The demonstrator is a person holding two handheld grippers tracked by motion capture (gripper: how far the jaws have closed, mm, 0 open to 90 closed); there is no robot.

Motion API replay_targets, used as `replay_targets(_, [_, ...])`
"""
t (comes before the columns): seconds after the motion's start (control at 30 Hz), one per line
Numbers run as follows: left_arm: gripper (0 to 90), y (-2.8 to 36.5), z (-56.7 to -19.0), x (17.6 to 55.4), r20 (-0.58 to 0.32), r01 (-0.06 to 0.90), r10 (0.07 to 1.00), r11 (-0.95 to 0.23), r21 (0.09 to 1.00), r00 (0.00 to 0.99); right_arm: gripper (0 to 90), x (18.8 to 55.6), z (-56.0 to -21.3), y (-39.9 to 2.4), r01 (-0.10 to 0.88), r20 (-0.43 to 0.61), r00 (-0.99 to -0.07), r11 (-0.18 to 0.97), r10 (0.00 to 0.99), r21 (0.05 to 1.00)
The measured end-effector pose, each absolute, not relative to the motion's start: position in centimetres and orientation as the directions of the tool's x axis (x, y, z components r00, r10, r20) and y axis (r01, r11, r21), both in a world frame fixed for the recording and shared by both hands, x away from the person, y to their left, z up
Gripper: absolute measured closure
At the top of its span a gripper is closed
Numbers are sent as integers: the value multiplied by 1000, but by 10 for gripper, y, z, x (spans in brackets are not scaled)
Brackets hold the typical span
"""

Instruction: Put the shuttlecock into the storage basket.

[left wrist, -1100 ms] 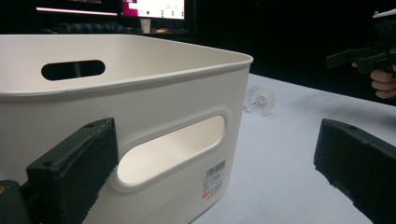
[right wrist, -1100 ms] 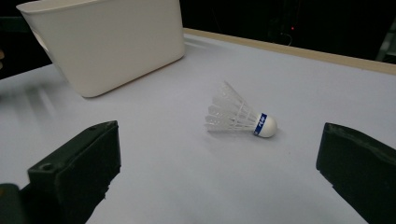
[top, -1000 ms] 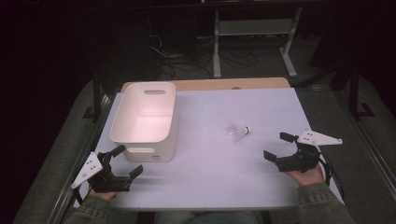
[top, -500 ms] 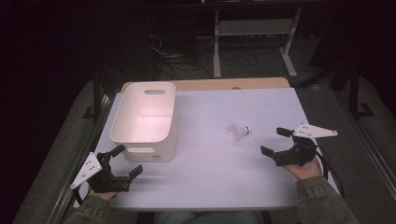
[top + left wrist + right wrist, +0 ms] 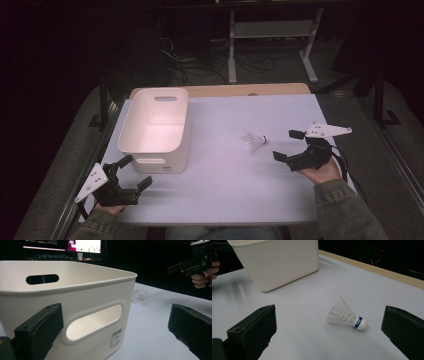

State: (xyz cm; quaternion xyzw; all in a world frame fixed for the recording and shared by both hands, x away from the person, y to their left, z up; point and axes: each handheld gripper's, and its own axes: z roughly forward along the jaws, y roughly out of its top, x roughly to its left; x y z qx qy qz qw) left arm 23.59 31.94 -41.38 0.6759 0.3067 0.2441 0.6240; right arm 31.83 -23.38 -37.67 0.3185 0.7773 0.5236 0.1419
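Note:
A white feather shuttlecock (image 5: 254, 141) with a blue band on its cork lies on its side right of the table's middle. My right gripper (image 5: 286, 145) is open just right of it, and in the right gripper view the shuttlecock (image 5: 347, 315) rests on the table ahead between the two spread jaws, apart from both. A white plastic bin (image 5: 155, 127) with handle slots stands at the left. Near the bin's front corner my left gripper (image 5: 136, 171) is open with nothing in it. In the left gripper view the bin's wall (image 5: 75, 302) is close ahead and the shuttlecock (image 5: 140, 296) lies farther off.
The pale table (image 5: 225, 195) has a wooden strip (image 5: 225, 90) along its far edge. Behind it on the dark floor stand a metal rack (image 5: 270, 30) and cables. Lit monitors (image 5: 85, 245) glow beyond the bin. Open tabletop lies between the two grippers.
My right gripper has moved left and slightly forward, closing in on the shuttlecock, still open. The left gripper, bin and shuttlecock have stayed put.

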Motion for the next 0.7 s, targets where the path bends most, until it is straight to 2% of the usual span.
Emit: replay_targets(0.7, [0, 319, -413, 236, -50, 105, 724, -31, 994, 688, 0, 335, -376, -220, 363, 112, -776, 295, 620, 884])
